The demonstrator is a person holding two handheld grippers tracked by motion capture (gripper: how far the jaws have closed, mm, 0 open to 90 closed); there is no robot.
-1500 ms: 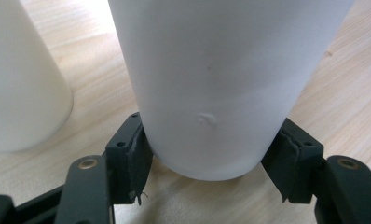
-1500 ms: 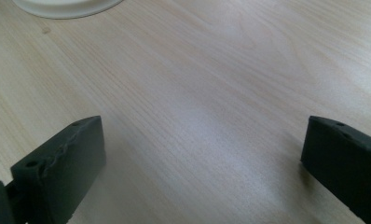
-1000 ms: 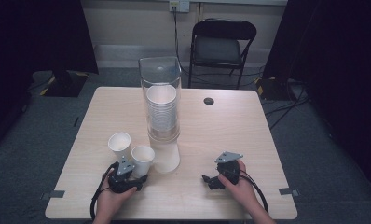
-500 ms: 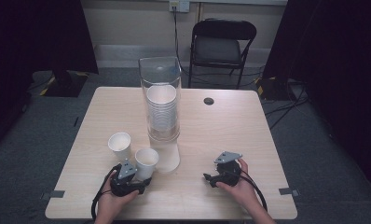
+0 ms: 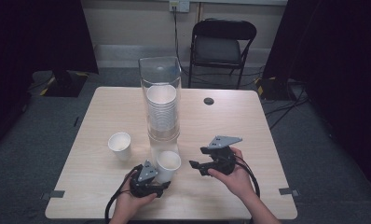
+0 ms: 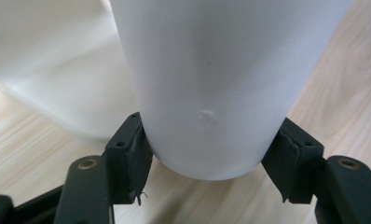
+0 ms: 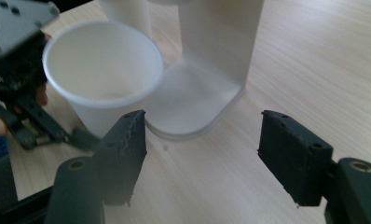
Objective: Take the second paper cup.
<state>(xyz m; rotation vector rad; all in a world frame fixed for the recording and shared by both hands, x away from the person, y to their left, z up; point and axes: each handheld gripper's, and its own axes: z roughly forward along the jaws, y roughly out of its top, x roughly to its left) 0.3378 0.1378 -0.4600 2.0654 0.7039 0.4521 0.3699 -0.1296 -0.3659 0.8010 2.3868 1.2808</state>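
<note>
My left gripper is shut on a white paper cup near the table's front edge, just in front of the dispenser's base. In the left gripper view both pads press the cup low on its wall. The cup stands upright and looks empty. My right gripper is to its right and points at it. Its jaws are open with nothing between them. A second white cup stands alone to the left.
A tall clear dispenser tube holding a stack of several cups stands at mid-table on a white base. There is a dark round hole in the tabletop at the back right. A black chair stands behind the table.
My left gripper has carried the cup to the right, to the front of the dispenser's base. The right gripper has shifted a little left and forward, towards the cup.
</note>
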